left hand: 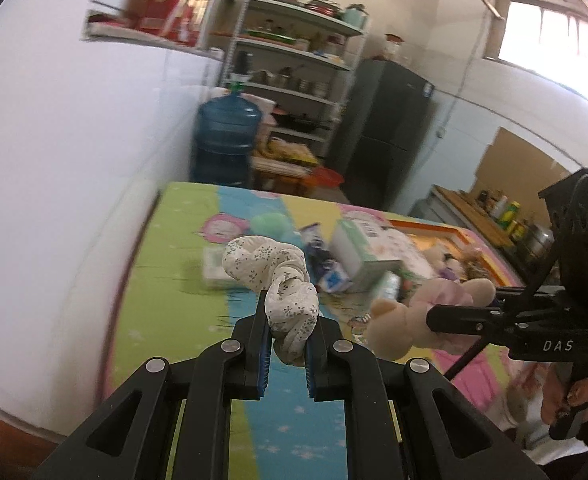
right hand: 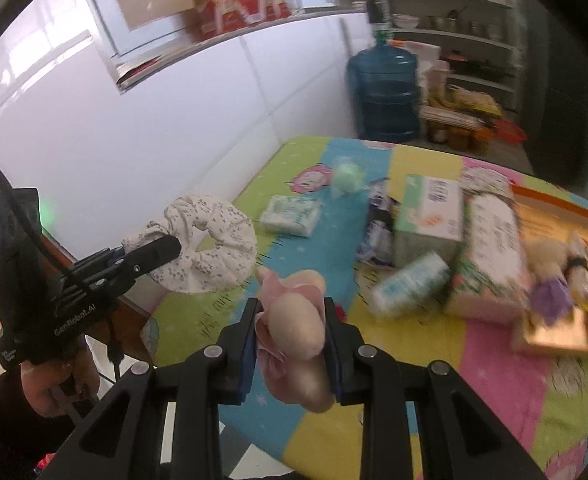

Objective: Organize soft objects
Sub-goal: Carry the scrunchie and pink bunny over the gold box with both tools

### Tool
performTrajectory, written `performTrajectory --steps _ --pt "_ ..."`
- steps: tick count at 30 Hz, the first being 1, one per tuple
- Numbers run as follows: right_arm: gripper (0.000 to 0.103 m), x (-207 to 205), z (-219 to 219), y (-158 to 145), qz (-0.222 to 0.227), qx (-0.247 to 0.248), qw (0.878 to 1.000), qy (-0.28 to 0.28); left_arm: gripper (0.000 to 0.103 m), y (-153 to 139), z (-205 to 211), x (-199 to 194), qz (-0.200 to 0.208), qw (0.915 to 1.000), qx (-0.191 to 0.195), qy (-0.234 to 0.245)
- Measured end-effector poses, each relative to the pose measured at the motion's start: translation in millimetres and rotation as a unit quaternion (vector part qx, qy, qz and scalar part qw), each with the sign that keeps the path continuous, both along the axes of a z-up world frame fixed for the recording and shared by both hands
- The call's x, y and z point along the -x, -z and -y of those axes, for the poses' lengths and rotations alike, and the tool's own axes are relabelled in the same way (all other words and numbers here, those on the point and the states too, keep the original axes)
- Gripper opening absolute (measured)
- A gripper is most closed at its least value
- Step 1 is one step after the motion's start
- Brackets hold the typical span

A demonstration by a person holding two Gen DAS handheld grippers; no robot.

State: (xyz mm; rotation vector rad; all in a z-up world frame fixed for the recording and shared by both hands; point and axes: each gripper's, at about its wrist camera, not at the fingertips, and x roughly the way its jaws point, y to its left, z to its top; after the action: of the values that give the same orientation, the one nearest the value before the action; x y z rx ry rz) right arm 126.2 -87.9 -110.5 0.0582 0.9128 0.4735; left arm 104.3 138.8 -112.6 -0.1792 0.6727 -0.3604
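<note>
1. The floral scrunchie [left hand: 272, 280] hangs above the colourful mat [left hand: 166, 280], pinched in the left gripper [left hand: 288, 354].
2. The pink plush toy [right hand: 294, 320] is squeezed between the right gripper [right hand: 290, 344] fingers, lifted clear, likely for sorting.
3. Tissue boxes [right hand: 430, 212] lie beyond.

Your scrunchie [left hand: 270, 276]: crinkled matt floral cloth. Your plush toy [right hand: 294, 320]: soft matt pile. Fingers [left hand: 263, 344]: matt black plastic, ribbed blue pads. Wall [left hand: 74, 180]: glossy.

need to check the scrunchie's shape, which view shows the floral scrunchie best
The right wrist view: the floral scrunchie shows side-on as a whole ring, held in the left hand-held gripper. The left wrist view shows it end-on, bunched and twisted, so its hole is hidden.
</note>
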Motion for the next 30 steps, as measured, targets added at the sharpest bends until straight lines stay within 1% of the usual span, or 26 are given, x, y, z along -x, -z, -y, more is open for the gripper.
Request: performTrajectory --steps 7,13,17,24,30 --pt "0.030 27 50 -11 0.013 -0.007 0.997 0.079 0.013 -13 43 -6 0.006 0.9972 0.019 0.072" --pt "0.030 46 94 -19 0.025 -0.011 0.989 0.145 0.013 -28 91 -16 0.009 0.9894 0.033 0.141" --pt "0.030 58 124 -22 0.035 -0.010 0.982 0.186 0.013 -34 122 -21 0.008 0.9839 0.041 0.174" --pt "0.030 68 172 -32 0.059 -0.008 0.971 0.232 0.013 -42 173 -30 0.003 0.9781 0.053 0.201" --pt "0.030 66 206 -37 0.075 -0.008 0.966 0.246 0.013 -42 213 -39 0.001 0.9774 0.054 0.205"
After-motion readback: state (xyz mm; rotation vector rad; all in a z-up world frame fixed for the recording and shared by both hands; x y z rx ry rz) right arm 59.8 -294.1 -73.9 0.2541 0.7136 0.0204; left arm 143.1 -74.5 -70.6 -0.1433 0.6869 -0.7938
